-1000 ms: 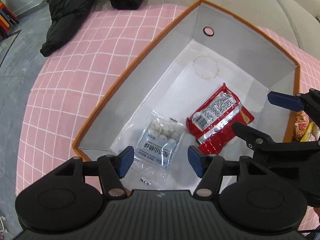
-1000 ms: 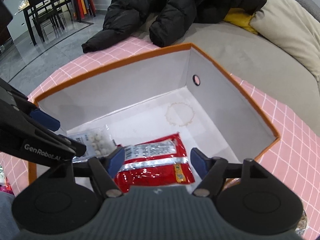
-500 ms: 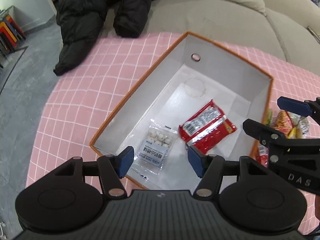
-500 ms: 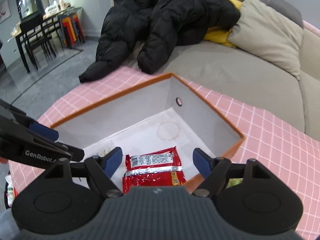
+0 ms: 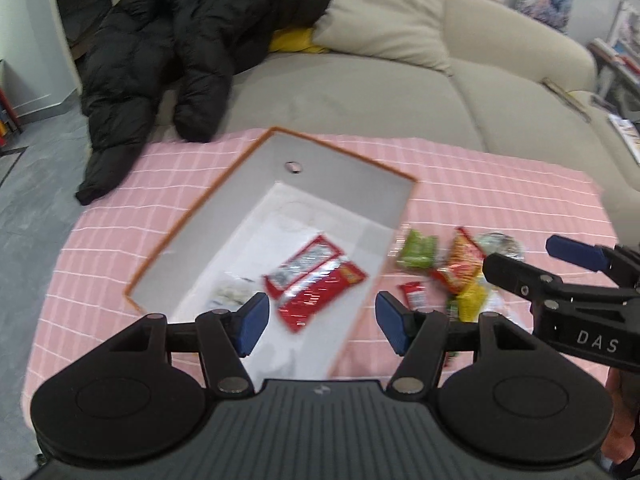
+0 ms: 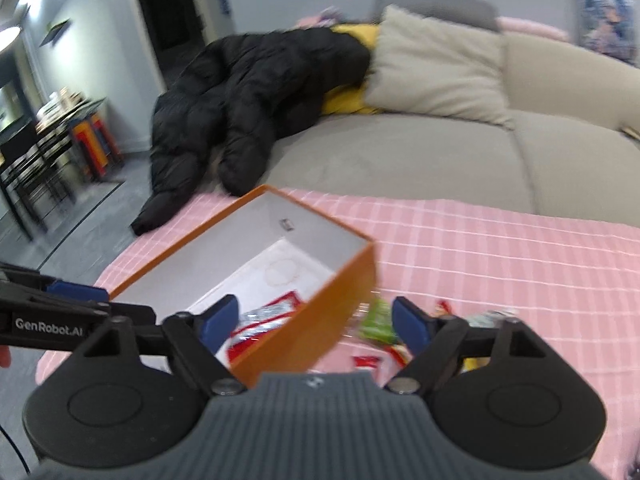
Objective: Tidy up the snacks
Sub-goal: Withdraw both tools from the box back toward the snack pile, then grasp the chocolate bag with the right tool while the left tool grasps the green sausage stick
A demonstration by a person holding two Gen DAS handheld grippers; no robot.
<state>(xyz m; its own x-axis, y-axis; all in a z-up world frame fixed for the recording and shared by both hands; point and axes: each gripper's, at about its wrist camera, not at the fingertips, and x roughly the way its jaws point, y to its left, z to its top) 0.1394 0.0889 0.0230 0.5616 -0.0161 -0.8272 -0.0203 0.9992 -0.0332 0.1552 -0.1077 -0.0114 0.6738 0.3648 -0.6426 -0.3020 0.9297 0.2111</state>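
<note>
An orange box [image 5: 192, 216] with a white inside stands on the pink checked cloth; it also shows in the right wrist view [image 6: 340, 312]. A red snack packet [image 5: 316, 280] and a clear packet of white balls [image 5: 228, 294] lie in it. A pile of loose snacks [image 5: 452, 276] lies on the cloth right of the box: a green packet [image 5: 418, 250], red and yellow ones. My left gripper [image 5: 318, 322] is open and empty, high above the box's near end. My right gripper [image 6: 314, 326] is open and empty, above the box's right wall and the pile.
A beige sofa [image 5: 360, 92] runs behind the table, with a black down jacket [image 5: 192, 48] and a cushion [image 5: 384, 28] on it. Grey floor [image 5: 24, 184] lies to the left. Dark chairs and a table [image 6: 36, 152] stand far left.
Both grippers have pulled up and back from the box, still open. The box looks smaller and the snack pile to its right has come into view.
</note>
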